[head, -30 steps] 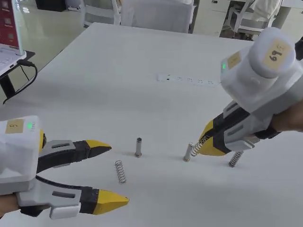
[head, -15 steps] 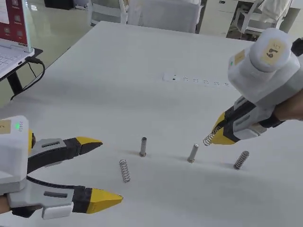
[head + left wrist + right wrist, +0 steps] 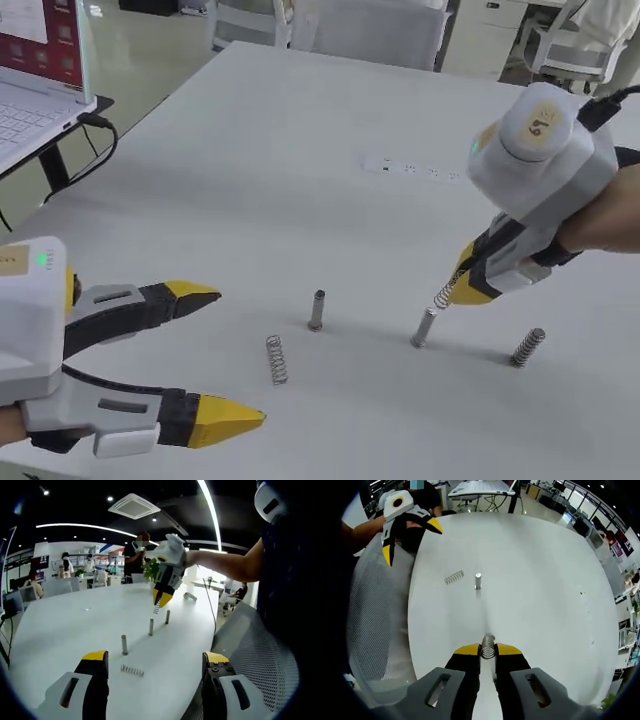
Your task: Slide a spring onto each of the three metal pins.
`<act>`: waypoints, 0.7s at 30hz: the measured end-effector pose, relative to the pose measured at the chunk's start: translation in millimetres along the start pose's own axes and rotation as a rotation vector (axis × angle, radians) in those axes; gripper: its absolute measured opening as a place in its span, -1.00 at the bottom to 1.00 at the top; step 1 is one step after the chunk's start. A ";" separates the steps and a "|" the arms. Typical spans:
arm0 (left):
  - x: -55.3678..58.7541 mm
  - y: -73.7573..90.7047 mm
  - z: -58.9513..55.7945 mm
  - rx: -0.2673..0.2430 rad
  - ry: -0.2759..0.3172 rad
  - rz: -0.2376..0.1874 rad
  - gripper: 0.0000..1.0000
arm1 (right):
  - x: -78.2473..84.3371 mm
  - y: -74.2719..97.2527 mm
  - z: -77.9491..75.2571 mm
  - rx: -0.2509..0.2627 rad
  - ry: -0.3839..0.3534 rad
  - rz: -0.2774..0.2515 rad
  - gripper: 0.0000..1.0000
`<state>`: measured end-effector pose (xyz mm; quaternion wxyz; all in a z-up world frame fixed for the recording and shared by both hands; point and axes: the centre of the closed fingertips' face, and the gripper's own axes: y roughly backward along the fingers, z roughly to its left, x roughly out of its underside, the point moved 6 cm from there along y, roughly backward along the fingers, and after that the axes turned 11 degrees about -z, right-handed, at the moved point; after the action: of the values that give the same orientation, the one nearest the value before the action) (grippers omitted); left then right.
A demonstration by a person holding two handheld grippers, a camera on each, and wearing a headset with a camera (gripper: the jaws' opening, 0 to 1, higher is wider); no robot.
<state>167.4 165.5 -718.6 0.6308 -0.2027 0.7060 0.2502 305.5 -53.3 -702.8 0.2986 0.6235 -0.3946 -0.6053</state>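
The left gripper (image 3: 238, 355) hovers low over the white table (image 3: 280, 160), its jaws spread wide and empty. Just right of it a loose spring (image 3: 276, 359) lies flat, near a bare upright pin (image 3: 317, 310). The right gripper (image 3: 465, 286) pinches a second spring (image 3: 444, 294), whose lower end sits at the top of the middle pin (image 3: 424, 327). At far right a third spring (image 3: 527, 347) stands leaning.
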 end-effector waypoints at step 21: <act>0.7 7.0 4.0 -0.017 0.011 -0.002 0.44 | 4.4 -19.3 -9.5 -0.038 0.005 0.064 -0.84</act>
<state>166.3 173.4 -718.9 0.6253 -0.2099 0.7072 0.2544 317.2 -48.2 -720.6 0.3306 0.6062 -0.4020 -0.6013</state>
